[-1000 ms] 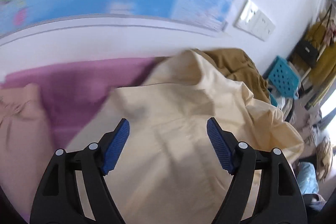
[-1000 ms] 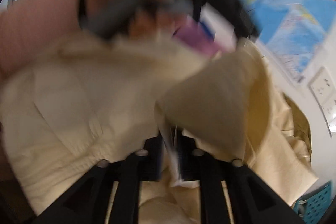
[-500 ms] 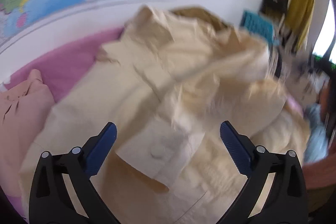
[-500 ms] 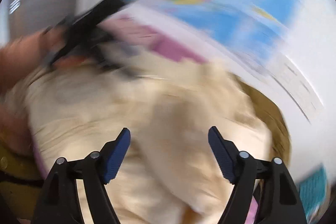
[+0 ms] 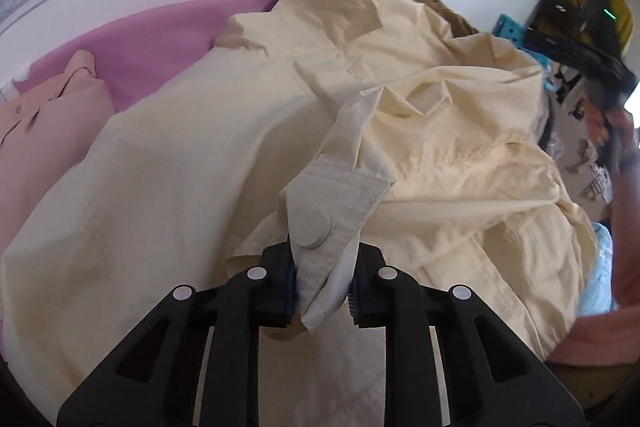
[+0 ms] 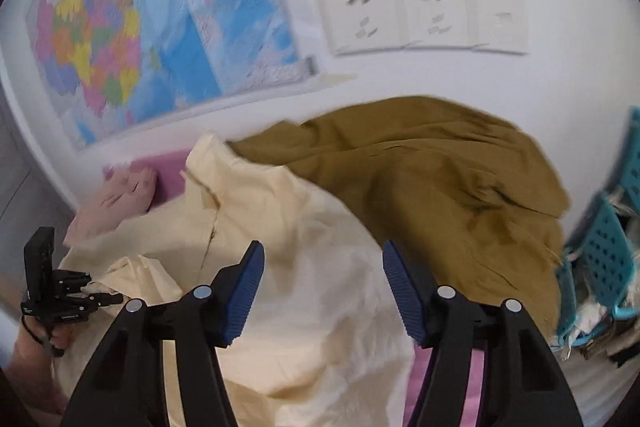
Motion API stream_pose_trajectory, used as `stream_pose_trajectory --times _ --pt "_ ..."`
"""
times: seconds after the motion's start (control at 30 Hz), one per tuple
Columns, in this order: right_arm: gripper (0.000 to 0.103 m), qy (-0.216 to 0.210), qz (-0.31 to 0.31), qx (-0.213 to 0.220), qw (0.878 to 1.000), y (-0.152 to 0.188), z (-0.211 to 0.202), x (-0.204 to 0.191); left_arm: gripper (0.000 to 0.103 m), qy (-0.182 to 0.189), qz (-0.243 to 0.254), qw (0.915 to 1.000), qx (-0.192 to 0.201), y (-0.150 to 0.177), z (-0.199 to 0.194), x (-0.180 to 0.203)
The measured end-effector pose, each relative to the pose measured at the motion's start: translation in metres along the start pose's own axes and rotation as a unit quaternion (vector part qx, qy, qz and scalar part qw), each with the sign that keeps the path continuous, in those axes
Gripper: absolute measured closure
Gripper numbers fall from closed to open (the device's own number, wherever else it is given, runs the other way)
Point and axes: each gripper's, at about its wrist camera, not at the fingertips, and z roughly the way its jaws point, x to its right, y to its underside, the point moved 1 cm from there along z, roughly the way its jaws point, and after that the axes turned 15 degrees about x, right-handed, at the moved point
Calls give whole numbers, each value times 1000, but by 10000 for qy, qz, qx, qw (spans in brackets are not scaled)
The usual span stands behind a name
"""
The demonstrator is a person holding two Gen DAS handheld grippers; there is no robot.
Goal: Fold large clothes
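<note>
White wall fills the far side, with a world map pinned at the left and a row of sockets to its right. Below it runs a pink-covered surface; I cannot tell whether it is a bed or a counter under the cover.

Across most of that surface lies my task garment, the cream shirt, collar toward the far wall, its right side bunched and rumpled. At the far right, behind it, sits an olive-brown garment, touching the shirt's edge. A peach-pink shirt lies at the far left, and a teal basket stands at the right edge.

My left gripper is clamped on the cream shirt's buttoned cuff, the fabric pinched between the jaws and the sleeve trailing up from it. My right gripper is spread wide and holds nothing; it hangs over the shirt's rumpled right part.

I judge that the step in hand is laying the sleeve across the body. To do it well I should carry the cuff low and straight so the sleeve lands flat without a twist, and let go only once it rests on the shirt. The free gripper would best smooth or pin the bunched right side, taking care not to catch the olive-brown garment along with it.
</note>
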Motion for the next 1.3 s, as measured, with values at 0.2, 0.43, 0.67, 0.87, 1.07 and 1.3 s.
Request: stream_pose_trajectory --times 0.2,0.43,0.67,0.87,1.07,1.3 --pt "55 422 -1035 -1069 9880 2 69 -22 68 114 -218 9997 -35 12 -9 -6" --pt "92 418 -688 -791 9936 -14 57 -8 24 489 -585 9971 -47 -6 -4 -9" --pt "93 880 -162 -588 9943 -17 84 25 74 -68 -487 9986 -202 -24 32 -4" --pt "66 1139 -69 -594 9917 -7 88 30 51 -352 -173 9991 -135 -21 25 5" --pt "47 460 -461 484 9967 -16 2 -20 29 -358 -174 9986 355 -25 -22 -1" --pt "49 -1007 -1592 -122 9820 47 9 -142 25 -861 -203 9916 946 -21 -88 -14"
